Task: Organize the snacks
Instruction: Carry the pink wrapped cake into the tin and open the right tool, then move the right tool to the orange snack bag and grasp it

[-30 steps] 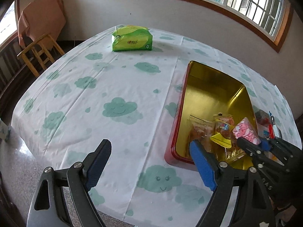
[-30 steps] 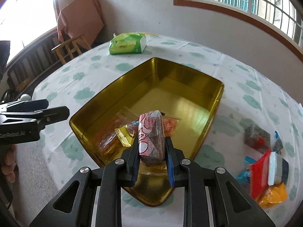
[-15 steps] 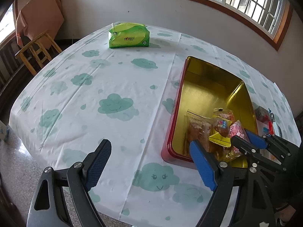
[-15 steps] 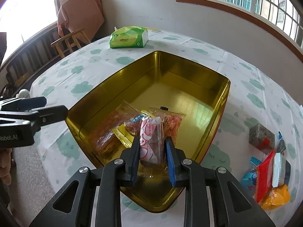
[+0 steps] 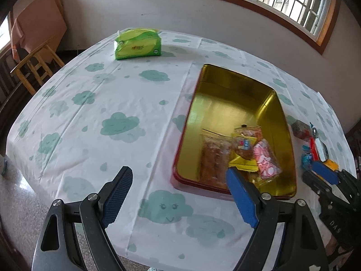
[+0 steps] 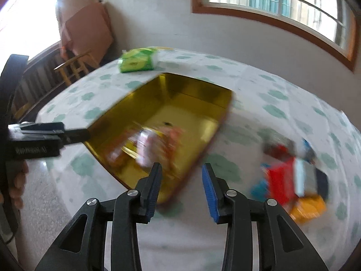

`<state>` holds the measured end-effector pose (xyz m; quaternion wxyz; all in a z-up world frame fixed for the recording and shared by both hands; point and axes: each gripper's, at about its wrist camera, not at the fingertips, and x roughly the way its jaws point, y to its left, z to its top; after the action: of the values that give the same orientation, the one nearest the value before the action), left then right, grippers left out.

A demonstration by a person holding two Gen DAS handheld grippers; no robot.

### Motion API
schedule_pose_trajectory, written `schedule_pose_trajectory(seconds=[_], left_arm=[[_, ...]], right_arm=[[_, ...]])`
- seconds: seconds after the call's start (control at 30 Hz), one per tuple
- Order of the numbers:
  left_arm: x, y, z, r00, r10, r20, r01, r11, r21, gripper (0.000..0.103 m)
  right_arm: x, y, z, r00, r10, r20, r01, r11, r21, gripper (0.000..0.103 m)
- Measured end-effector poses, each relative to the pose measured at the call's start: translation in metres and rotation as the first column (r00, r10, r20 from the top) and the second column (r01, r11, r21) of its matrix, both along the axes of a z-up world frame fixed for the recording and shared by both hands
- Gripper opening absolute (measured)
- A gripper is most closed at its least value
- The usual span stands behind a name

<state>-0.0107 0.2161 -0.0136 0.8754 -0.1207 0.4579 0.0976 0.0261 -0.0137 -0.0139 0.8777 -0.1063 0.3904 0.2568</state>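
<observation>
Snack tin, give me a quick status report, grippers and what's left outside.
Left gripper open, empty. Right gripper open, empty. Pink snack pack lies in the gold tin. Loose snack pile on the tablecloth beside it; path unobstructed.

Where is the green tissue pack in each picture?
Left wrist view: the green tissue pack sits top left, at the table's far edge.
Right wrist view: the same pack sits upper left of middle, blurred.
Shared landmark: the gold tin lies nearer the camera than the pack.
</observation>
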Motion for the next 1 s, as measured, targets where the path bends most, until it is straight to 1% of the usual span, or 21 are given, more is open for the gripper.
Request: schedule_pose_trajectory(seconds=[0.1, 0.13, 0.2, 0.27, 0.37, 0.43, 0.5, 0.53, 0.57, 0.8, 1.0], left_arm=[[0.001, -0.006, 0.002, 1.000, -0.016, 0.006, 0.016, 1.000, 0.001, 0.082], [0.001, -0.009, 0.003, 1.000, -0.022, 0.007, 0.022, 1.000, 0.000, 0.082], [0.002, -0.012, 0.003, 1.000, -0.029, 0.007, 0.029, 1.000, 0.001, 0.083], [0.003, -0.016, 0.002, 0.999, -0.041, 0.004, 0.041, 0.999, -0.001, 0.083], [0.005, -0.023, 0.001, 0.998, -0.059, 0.000, 0.059, 0.998, 0.004, 0.083], [0.006, -0.026, 0.001, 0.998, -0.066, -0.004, 0.066, 0.998, 0.006, 0.084], [0.006, -0.027, 0.000, 0.998, -0.070, -0.007, 0.070, 0.998, 0.007, 0.083], [0.007, -0.028, 0.000, 0.997, -0.071, -0.009, 0.071, 0.997, 0.008, 0.083], [0.007, -0.028, 0.000, 0.997, -0.073, -0.010, 0.073, 0.997, 0.007, 0.083], [0.009, -0.030, -0.001, 0.997, -0.077, -0.022, 0.078, 0.997, 0.010, 0.084], [0.013, -0.035, -0.002, 0.996, -0.090, -0.028, 0.091, 0.996, 0.018, 0.084]], right_arm=[[0.001, -0.035, -0.003, 0.996, -0.088, -0.013, 0.087, 0.996, -0.016, 0.038], [0.002, -0.050, -0.004, 0.991, -0.129, -0.018, 0.129, 0.991, -0.021, 0.038], [0.005, -0.070, -0.007, 0.984, -0.178, -0.022, 0.177, 0.984, -0.028, 0.039], [0.009, -0.089, -0.012, 0.971, -0.239, -0.031, 0.237, 0.971, -0.043, 0.039], [0.017, -0.110, -0.019, 0.951, -0.301, -0.067, 0.300, 0.953, -0.033, 0.039], [0.023, -0.116, -0.023, 0.941, -0.329, -0.086, 0.328, 0.944, -0.020, 0.040], [0.028, -0.117, -0.026, 0.932, -0.351, -0.093, 0.351, 0.936, -0.010, 0.047], [0.031, -0.117, -0.028, 0.925, -0.368, -0.089, 0.369, 0.929, -0.014, 0.054], [0.034, -0.116, -0.030, 0.920, -0.382, -0.082, 0.382, 0.924, -0.018, 0.055], [0.048, -0.119, -0.042, 0.900, -0.433, -0.059, 0.429, 0.901, -0.063, 0.055], [0.053, -0.136, -0.045, 0.886, -0.459, -0.062, 0.456, 0.888, -0.059, 0.055]])
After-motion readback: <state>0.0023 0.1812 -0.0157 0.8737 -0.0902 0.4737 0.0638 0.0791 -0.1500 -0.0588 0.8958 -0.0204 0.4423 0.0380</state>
